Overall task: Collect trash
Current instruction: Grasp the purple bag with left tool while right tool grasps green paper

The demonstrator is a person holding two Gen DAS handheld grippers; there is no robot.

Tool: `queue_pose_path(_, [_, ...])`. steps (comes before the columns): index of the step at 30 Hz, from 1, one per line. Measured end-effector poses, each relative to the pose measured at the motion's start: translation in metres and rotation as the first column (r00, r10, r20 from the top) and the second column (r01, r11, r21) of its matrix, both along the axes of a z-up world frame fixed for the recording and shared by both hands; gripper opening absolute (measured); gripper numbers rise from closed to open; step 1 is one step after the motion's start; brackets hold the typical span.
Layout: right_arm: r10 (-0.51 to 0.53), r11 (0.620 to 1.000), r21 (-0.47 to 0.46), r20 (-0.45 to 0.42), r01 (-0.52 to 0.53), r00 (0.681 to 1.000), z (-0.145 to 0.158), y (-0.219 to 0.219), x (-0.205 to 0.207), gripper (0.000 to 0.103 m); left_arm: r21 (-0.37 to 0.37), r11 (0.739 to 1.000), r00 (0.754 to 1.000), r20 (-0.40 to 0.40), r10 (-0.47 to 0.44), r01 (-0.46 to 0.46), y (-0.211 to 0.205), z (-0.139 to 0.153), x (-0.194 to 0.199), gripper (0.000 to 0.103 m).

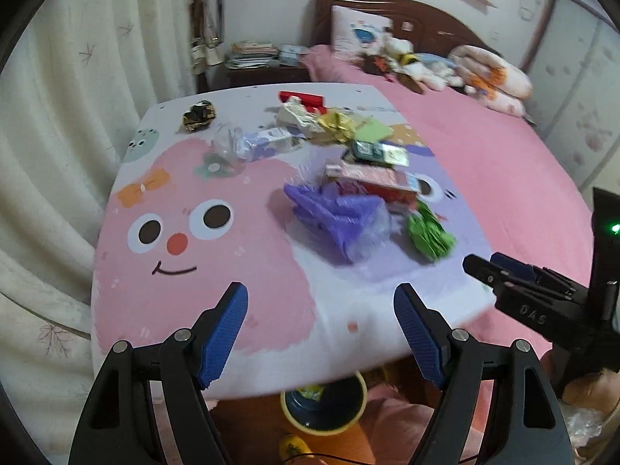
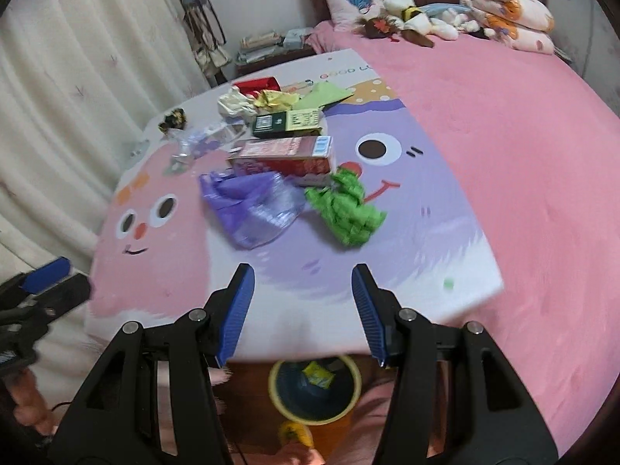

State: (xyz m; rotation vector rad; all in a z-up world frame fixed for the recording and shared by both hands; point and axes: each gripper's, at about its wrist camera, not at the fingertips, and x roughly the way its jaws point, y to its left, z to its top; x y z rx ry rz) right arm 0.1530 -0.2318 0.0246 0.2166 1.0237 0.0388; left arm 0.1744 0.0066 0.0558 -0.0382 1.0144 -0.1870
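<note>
Trash lies on a cartoon-printed mat [image 1: 240,310] [image 2: 445,255] spread on a pink bed. A purple plastic bag [image 1: 341,217] [image 2: 252,205], a crumpled green wrapper [image 1: 428,232] [image 2: 347,209], a red-pink carton [image 1: 372,182] [image 2: 286,155], a dark green box [image 1: 378,153] [image 2: 286,122] and a dark crumpled wrapper [image 1: 199,115] [image 2: 172,118] are spread over it. My left gripper [image 1: 321,333] is open and empty above the mat's near edge. My right gripper [image 2: 303,310] is also open and empty, short of the purple bag. A yellow-rimmed bin [image 1: 323,407] [image 2: 314,391] holding a yellow wrapper stands on the floor below.
A clear plastic wrapper [image 1: 252,143], yellow and pale papers [image 1: 321,120] and a red box [image 1: 300,97] lie at the mat's far side. Pillows and plush toys [image 2: 418,15] sit at the headboard. Curtains [image 1: 58,116] hang on the left. A nightstand [image 1: 252,66] carries papers.
</note>
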Motion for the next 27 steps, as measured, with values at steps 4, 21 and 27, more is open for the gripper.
queue_pose_path(4, [0.102, 0.993, -0.046, -0.06, -0.105, 0.993, -0.034, -0.019, 0.058, 0.049, 0.021, 0.997, 0.996, -0.044, 0.079, -0.078, -0.029, -0.016, 0.041, 0.079])
queue_pose_path(21, [0.553, 0.83, 0.025, -0.172, -0.558, 0.815, -0.11, -0.032, 0.159, 0.03, -0.066, 0.917, 0.878, -0.325, 0.352, -0.393, -0.072, -0.115, 0.153, 0.079])
queue_pose_path(27, [0.613, 0.789, 0.069, -0.158, -0.611, 0.774, -0.111, -0.035, 0.171, 0.026, -0.091, 0.876, 0.831, -0.377, 0.41, -0.474, -0.06, -0.136, 0.173, 0.079])
